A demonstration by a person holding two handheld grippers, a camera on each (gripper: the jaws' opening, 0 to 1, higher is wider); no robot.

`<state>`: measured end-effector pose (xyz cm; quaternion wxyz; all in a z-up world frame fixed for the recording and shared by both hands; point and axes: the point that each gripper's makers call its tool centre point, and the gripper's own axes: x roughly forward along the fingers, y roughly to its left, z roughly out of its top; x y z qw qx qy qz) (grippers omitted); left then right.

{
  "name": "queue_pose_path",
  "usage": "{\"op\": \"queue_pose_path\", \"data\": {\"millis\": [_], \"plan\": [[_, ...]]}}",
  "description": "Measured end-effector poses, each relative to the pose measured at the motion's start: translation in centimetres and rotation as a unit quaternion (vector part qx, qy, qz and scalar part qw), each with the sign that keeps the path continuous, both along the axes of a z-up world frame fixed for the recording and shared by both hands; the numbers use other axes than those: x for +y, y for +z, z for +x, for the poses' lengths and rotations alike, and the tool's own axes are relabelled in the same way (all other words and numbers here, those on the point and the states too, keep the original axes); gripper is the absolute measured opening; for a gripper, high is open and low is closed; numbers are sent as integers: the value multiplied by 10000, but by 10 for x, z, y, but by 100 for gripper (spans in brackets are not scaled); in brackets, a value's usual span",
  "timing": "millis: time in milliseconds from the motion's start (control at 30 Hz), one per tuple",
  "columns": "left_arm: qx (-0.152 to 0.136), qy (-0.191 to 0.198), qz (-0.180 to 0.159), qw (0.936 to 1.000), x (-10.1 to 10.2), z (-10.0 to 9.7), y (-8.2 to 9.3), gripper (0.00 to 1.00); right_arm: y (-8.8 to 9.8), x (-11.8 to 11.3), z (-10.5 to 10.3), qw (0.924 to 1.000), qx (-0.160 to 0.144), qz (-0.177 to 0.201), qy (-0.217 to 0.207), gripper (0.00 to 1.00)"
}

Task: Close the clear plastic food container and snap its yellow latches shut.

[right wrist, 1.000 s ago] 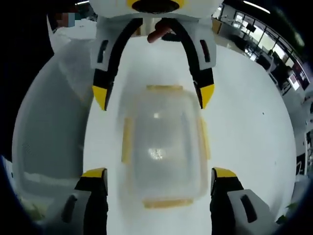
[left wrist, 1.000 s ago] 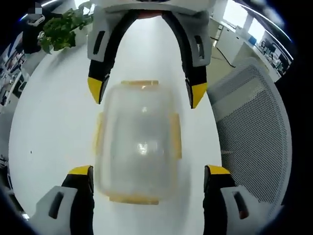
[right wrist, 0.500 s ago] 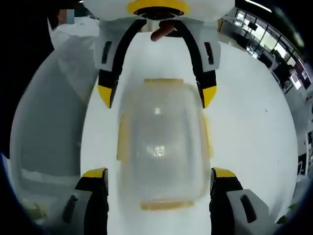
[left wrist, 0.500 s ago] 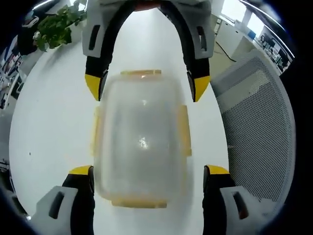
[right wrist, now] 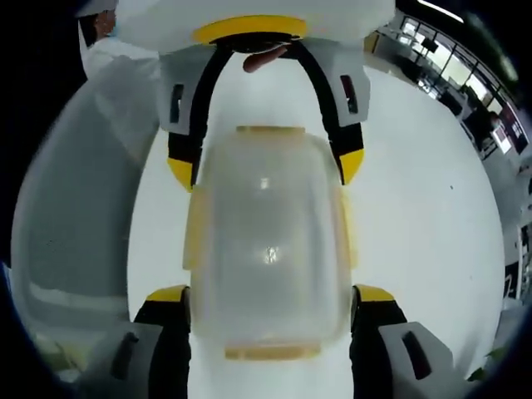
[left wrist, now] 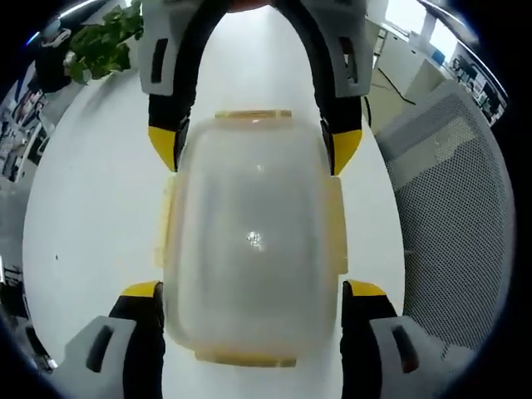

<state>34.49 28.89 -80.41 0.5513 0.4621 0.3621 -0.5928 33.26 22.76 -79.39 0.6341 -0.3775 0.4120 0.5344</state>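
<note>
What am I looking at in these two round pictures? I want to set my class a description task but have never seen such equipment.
A person holds a pair of hand tongs in each hand, and a fisheye camera rides on each pair. In the left gripper view, the left tongs rise from the bottom edge, with the right tongs facing them from the top. The right gripper view is the mirror case: right tongs below, left tongs above. Between them on the white table sits a clear food container with yellow latches. Both tongs are open on either side of it. A mesh chair stands beside the table.
</note>
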Motion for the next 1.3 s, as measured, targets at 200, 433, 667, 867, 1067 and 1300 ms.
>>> {"op": "queue_pose_path", "data": {"millis": [200,433,667,867,1067,1300], "plan": [[-156,-5,157,9998,0,3,-3,86,-2,0,1,10000,52,-46,-42,79],[-162,-23,242,9996,1,3,-3,86,-2,-1,1,9998,57,-180,-24,78],[-170,-4,206,9996,1,3,-3,86,-3,-1,1,9998,44,-167,-28,78],[-176,2,125,9998,0,4,-4,86,-4,-1,2,9998,21,-180,-53,78],[-185,12,102,9998,-1,4,-4,86,-5,-1,3,9999,8,-154,-60,78],[-188,32,120,9997,2,5,-4,86,-4,3,3,9999,11,-87,-55,78]]}}
